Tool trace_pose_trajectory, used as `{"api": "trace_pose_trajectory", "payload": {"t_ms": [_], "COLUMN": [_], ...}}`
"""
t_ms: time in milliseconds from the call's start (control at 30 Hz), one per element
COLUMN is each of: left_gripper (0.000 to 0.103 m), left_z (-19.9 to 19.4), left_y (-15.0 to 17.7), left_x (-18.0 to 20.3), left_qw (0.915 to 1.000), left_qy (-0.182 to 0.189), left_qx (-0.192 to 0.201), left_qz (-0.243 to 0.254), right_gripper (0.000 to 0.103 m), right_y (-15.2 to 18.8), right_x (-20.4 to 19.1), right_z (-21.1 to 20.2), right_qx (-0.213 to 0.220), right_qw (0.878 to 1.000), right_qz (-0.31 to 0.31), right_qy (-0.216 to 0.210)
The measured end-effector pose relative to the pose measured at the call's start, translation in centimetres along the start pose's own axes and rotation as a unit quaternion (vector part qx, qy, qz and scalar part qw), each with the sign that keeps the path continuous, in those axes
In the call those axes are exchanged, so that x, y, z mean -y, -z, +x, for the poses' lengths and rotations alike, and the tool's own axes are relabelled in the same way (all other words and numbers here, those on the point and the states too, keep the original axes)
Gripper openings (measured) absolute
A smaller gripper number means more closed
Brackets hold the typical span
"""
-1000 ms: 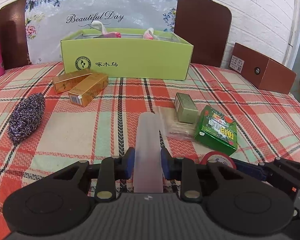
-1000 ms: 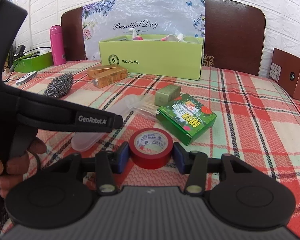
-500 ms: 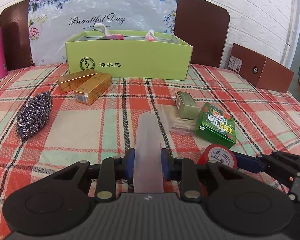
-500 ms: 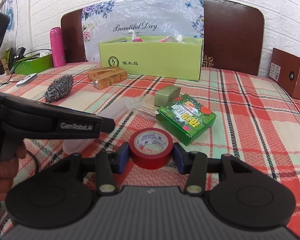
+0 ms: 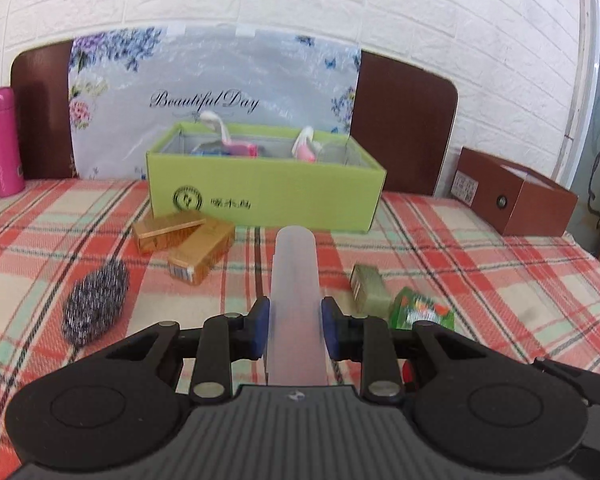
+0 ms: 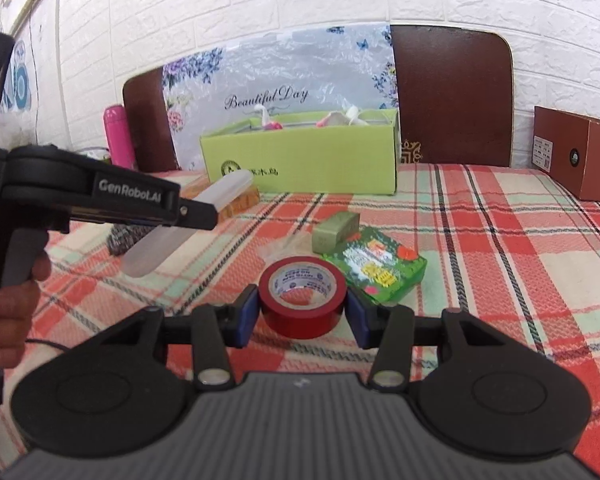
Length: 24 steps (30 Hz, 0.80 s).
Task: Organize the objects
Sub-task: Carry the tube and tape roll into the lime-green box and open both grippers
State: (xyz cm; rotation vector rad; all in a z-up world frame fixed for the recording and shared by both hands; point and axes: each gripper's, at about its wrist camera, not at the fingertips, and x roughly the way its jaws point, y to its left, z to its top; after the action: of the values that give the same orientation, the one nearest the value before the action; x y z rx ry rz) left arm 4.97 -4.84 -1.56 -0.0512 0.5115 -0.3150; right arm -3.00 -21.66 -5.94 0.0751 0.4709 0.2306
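My left gripper [image 5: 294, 320] is shut on a long translucent white case [image 5: 294, 272], which sticks out forward and is held clear of the checked cloth. From the right wrist view the same case [image 6: 168, 236] hangs tilted in the left gripper [image 6: 204, 216], with a hand on its handle. My right gripper [image 6: 303, 314] is shut on a red tape roll [image 6: 300, 320], low over the cloth. An open green box [image 5: 260, 196] with pink and white items inside stands at the back of the table, ahead of both grippers.
Two gold boxes [image 5: 184, 236] and a steel scourer [image 5: 96, 304] lie left of centre. A small olive box [image 6: 336, 232] and a green packet [image 6: 376, 264] lie just beyond the tape. A brown box [image 5: 516, 200] sits far right and a pink bottle [image 5: 4, 144] far left.
My left gripper has risen with the white case, lifting it off the cloth and bringing the green box's inside into view. The right gripper keeps its place, still gripping the tape.
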Motion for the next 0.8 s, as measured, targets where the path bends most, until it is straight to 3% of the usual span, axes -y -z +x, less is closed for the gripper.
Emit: {"api": "trace_pose_trajectory", "payload": {"t_ms": [267,500,667,800], "left_gripper": [0.029,0.029,0.029,0.029], "left_z": [1.2,3.6,7.3,11.2], "left_y": [-4.3,-8.4,-10.8,-12.8], "left_x": [-0.2,-0.3,-1.1,-2.6], "left_qw": [0.9991,0.9966,0.9951,0.9930], "left_qy": [0.003,0.013,0.018,0.016], "left_qx": [0.042,0.081,0.087,0.082], "left_qz": [0.008,-0.009,-0.043,-0.083], "right_gripper": [0.046,0.046,0.046,0.046], "right_y": [-4.8,-10.0,-12.7,-13.6], "right_x": [0.9,1.8,3.5,4.8], "right_z": [1.6,5.0,9.2,12.7], "right_qx": [0.044,0.118,0.146,0.141], "right_qw": [0.999,0.992,0.988,0.987], "right_qz": [-0.001,-0.028,-0.029,-0.038], "right_qy": [-0.011,0.015,0.041,0.060]}}
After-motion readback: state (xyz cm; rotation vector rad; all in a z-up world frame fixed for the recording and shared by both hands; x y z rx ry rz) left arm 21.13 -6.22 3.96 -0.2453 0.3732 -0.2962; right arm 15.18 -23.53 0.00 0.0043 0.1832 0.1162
